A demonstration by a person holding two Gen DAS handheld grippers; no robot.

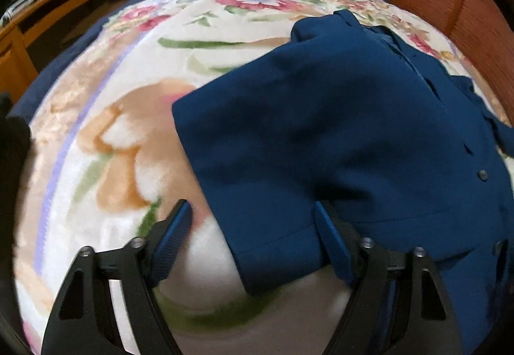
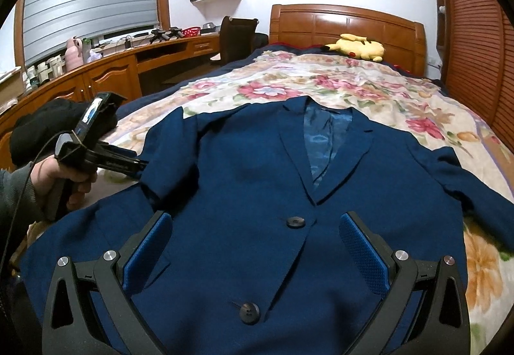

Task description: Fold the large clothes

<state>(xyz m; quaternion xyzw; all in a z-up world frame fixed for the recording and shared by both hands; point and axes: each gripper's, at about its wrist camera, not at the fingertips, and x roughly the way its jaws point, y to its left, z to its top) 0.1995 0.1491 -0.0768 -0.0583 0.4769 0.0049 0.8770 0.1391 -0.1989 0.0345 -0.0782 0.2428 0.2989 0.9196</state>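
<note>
A dark blue suit jacket [image 2: 250, 181] lies face up on the floral blanket [image 2: 353, 81], lapels toward the headboard, two buttons showing. Its left sleeve [image 1: 289, 146] is folded across the body, cuff end near the front. My left gripper [image 1: 253, 232] is open, its jaws straddling the sleeve cuff just above it. In the right wrist view the left gripper [image 2: 141, 167] reaches the jacket's left edge. My right gripper [image 2: 257, 245] is open and empty, hovering over the jacket's front between the two buttons.
A yellow plush toy [image 2: 353, 48] lies by the wooden headboard [image 2: 347, 23]. A wooden desk [image 2: 106, 72] and a chair [image 2: 237, 40] stand left of the bed. A slatted wooden wardrobe [image 2: 475, 49] is on the right. Black clothing [image 2: 48, 123] sits at the bed's left.
</note>
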